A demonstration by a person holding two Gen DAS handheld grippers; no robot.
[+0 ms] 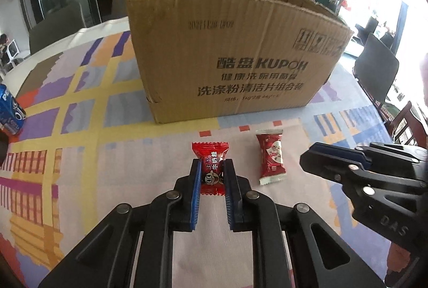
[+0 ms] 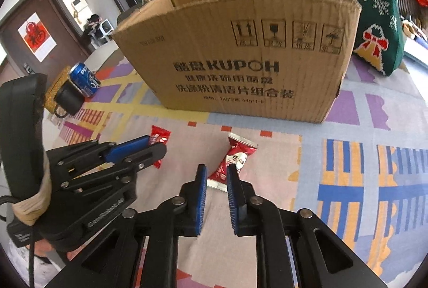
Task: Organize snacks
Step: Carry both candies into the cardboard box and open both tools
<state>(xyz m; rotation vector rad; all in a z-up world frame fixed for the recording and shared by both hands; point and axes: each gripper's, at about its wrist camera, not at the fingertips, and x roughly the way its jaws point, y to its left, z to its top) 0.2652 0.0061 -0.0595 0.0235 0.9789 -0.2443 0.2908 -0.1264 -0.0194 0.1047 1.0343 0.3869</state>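
Little looks done: the left hand-held gripper [image 1: 211, 172] brackets, perhaps pinches, the glossy red candy [image 1: 211, 167] low centre; the right hand-held gripper [image 2: 217, 177], spread, straddles the red-and-white sweet packet [image 2: 233, 159]; both lie on the worktop [image 1: 80, 106] below the open cardboard box [image 1: 230, 52].

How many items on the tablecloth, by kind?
Red wrapped candies: 2 (one at the left gripper; one at the right gripper)
Cardboard box: 1
Pepsi can: 1
Green knitted bag: 1
Black mug: 1
Total: 6

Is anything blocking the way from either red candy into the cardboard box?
Only the brown cardboard box's tall near wall. Left gripper straddles the red candy; right gripper straddles the red-and-white candy.
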